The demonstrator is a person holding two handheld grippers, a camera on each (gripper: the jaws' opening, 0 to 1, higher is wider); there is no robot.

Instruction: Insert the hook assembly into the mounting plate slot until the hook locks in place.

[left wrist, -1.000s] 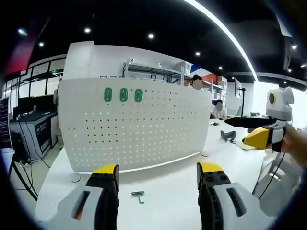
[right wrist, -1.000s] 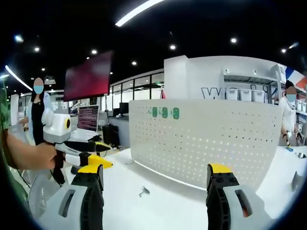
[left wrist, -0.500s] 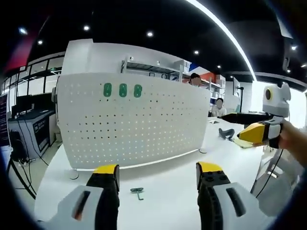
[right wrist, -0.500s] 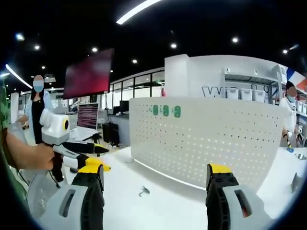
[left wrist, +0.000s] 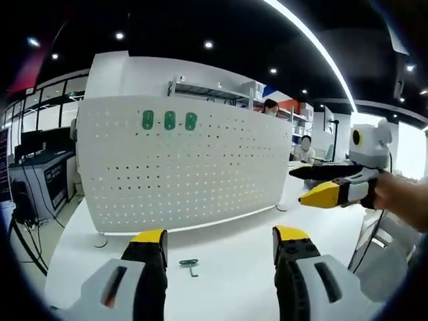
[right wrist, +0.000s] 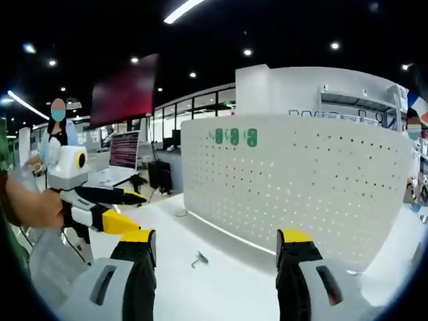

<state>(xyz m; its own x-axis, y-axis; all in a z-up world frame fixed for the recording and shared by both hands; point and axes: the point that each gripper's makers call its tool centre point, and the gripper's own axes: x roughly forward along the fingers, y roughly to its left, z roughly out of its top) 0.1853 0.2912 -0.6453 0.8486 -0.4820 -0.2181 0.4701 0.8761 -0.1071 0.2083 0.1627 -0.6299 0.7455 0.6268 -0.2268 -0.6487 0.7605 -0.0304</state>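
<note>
The tall white perforated mounting plate [left wrist: 180, 170] stands upright on the white counter [left wrist: 227, 267]. Both hand-held grippers, left [left wrist: 219, 246] and right [right wrist: 215, 245], are spread apart and empty. The small green-tipped metal hook [left wrist: 190, 265], lying flat just before the plate with its long axis roughly across the left gripper view, should be approached squarely and pinched by its shank.

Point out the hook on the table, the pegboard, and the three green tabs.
hook [left wrist: 190, 265], left gripper view, on its bent middle, lying on the white table.
pegboard [left wrist: 200, 174], left gripper view, on the perforated face.
green tabs [right wrist: 234, 136], right gripper view, on the middle tab of three.
</note>
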